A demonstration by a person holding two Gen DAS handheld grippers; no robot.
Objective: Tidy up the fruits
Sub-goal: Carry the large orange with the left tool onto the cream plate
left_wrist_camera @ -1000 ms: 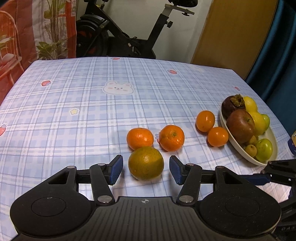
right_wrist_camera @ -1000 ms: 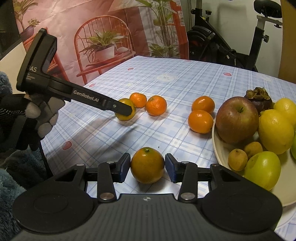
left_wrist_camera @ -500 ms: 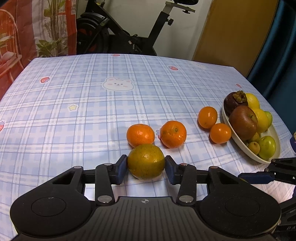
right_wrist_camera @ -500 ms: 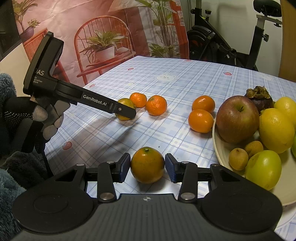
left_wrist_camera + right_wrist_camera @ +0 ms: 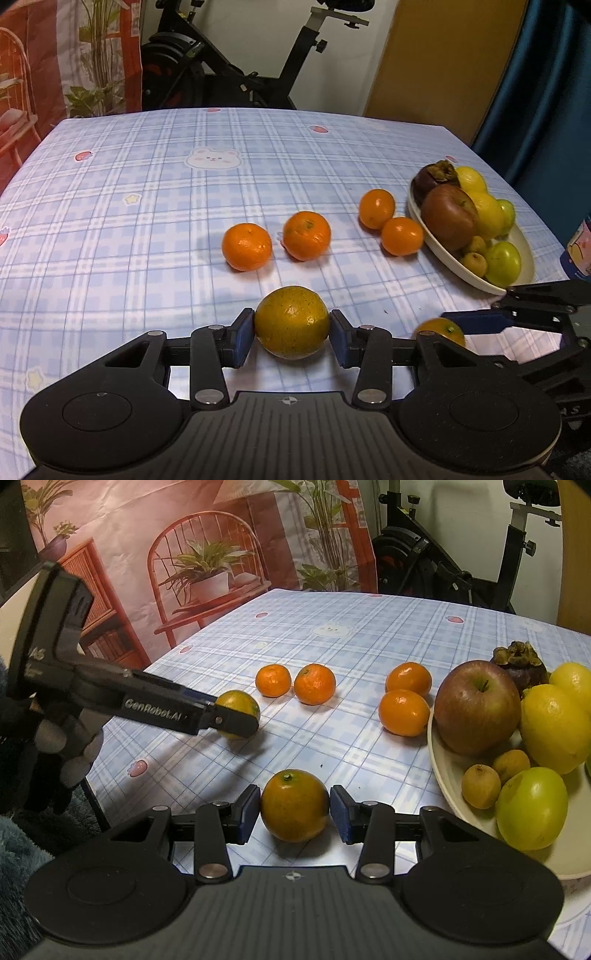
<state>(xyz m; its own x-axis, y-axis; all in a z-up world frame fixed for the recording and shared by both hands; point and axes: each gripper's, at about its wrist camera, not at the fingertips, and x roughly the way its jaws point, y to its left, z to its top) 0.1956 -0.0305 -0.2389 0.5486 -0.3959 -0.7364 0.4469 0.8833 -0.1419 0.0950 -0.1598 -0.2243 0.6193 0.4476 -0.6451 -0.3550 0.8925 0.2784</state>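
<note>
Tools w/ clamped oranges

- The worktop wears a pale blue and white plaid cloth, dotted with pink strawberries, yellow stars and a white bear face.
- Four mandarins are bright orange.
- Two oranges are yellow-green, speckled dark.
- The plate is cream.
- The apple is red-brown; the lemons yellow.
- The fingers carry blue pads on black.
</note>
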